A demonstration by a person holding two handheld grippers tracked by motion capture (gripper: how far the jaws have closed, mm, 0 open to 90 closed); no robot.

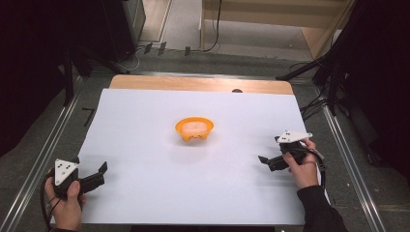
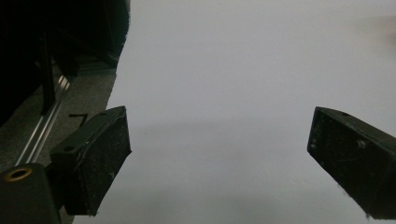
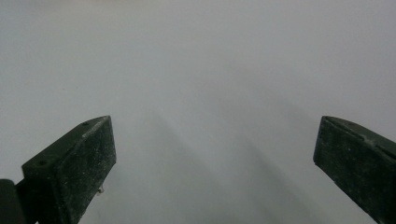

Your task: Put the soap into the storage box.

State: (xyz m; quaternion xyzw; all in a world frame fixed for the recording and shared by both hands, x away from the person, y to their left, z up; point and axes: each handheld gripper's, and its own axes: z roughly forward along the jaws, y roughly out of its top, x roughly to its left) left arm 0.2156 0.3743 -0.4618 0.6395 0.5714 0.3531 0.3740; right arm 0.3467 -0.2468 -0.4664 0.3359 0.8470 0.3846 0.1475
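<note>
I hold my left gripper [image 1: 99, 175], black with a grey three-cornered plate on top, low at the near left corner of the white sheet-covered table [image 1: 145, 193]. Its jaws stand spread wide, with nothing but bare white surface between them. My right gripper [image 1: 265, 161], the same black tool, sits near the right edge of the table, jaws likewise wide apart and empty, pointing inward across the sheet.

The thing nearest to both is the small orange plastic bowl [image 1: 194, 129], which stands upright in the middle of the table, well apart from either gripper. It holds something pale pinkish-white; I cannot tell what it is from up here. In the left gripper view a faint orange blur [image 2: 385, 25] at the top right corner is probably that bowl.

As I judge it, the work has barely started: neither gripper touches anything, and the bowl stands untouched. Everything is left to do: reach in toward the middle, close on the bowl or its contents, and move it.
</note>
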